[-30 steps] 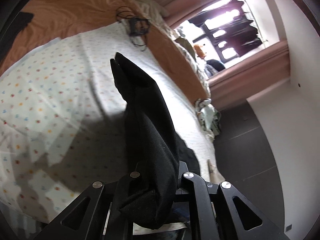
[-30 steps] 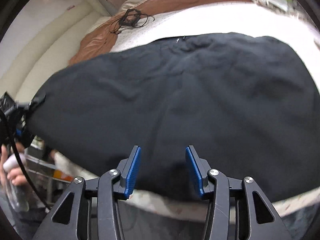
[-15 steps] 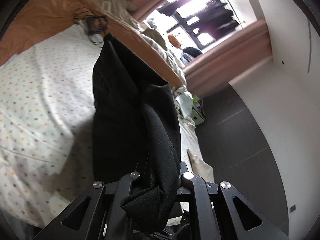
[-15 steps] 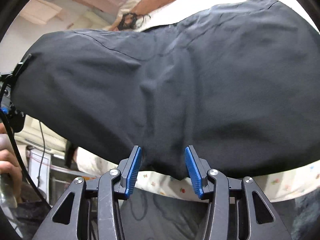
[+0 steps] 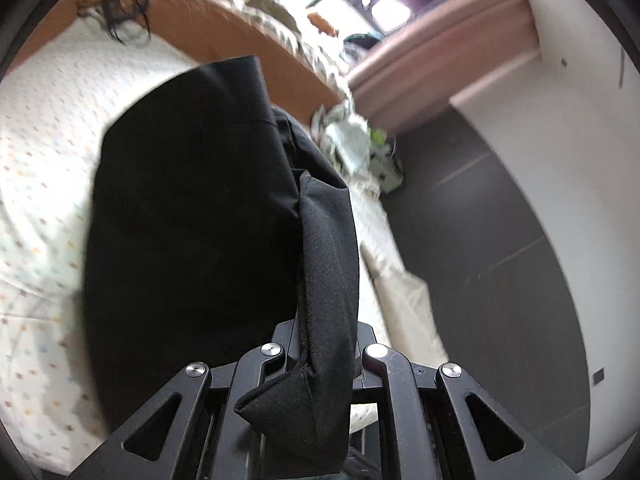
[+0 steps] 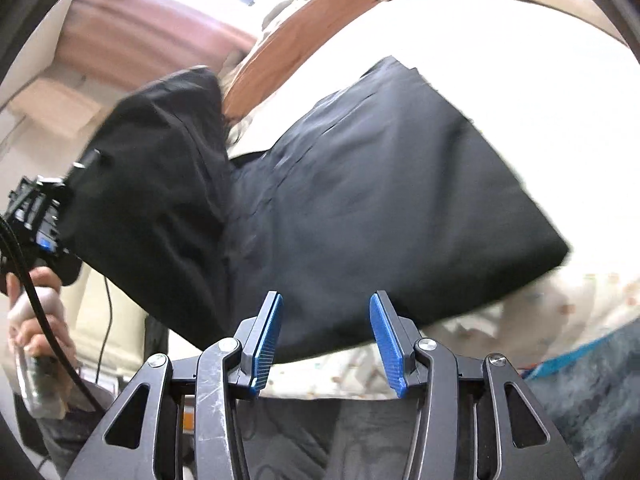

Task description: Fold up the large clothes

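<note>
Black garment [image 5: 192,216] hangs pinched in the left hand-held gripper [image 5: 320,356]; right hand-held gripper [image 6: 326,336] gapes empty before it.

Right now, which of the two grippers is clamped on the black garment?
The left gripper: the black garment is bunched between its closed fingers. The right gripper has blue pads apart, gripping nothing.
</note>
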A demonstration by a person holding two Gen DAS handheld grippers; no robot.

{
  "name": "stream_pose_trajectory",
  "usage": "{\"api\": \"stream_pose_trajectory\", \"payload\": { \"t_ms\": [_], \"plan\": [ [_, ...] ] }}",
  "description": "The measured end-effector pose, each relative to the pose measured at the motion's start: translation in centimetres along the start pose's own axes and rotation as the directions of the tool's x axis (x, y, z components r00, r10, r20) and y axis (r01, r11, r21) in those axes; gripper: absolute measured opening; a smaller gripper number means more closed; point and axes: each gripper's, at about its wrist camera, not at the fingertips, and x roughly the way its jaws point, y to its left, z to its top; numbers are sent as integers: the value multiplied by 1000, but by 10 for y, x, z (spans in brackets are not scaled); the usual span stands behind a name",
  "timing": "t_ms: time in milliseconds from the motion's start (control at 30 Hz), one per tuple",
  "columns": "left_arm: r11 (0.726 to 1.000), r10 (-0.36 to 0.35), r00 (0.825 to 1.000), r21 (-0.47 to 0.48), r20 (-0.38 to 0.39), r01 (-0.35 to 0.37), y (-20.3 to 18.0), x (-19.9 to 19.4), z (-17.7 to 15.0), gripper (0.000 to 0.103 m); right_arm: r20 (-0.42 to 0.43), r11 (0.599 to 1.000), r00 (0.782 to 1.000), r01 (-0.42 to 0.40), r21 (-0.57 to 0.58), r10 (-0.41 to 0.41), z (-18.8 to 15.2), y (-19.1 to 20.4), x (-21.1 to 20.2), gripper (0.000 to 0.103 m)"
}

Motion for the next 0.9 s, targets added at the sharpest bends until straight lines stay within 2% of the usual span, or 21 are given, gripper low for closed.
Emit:
{"api": "stream_pose_trajectory", "payload": {
  "t_ms": [300,533,767,833,900],
  "plan": [
    [999,54,984,13,-172,-52,-11,88,-45,11,65,996,997,34,81,-39,-3,-38,-40,48],
    [991,128,965,60,-230,-117,-25,128,-68,11,116,993,992,46,112,-59,-1,-54,-68,48],
    [993,117,957,57,-265,-106,-37,152,-74,12,130,989,988,66,132,-84,-4,-66,-90,48],
    [993,117,953,41,-280,-110,-35,160,-61,21,130,988,987,75,139,-93,-5,-68,-97,48],
    [997,71,945,-6,-320,-77,-32,166,-59,53,132,987,986,81,141,-100,-4,-68,-98,48]
  ]
}}
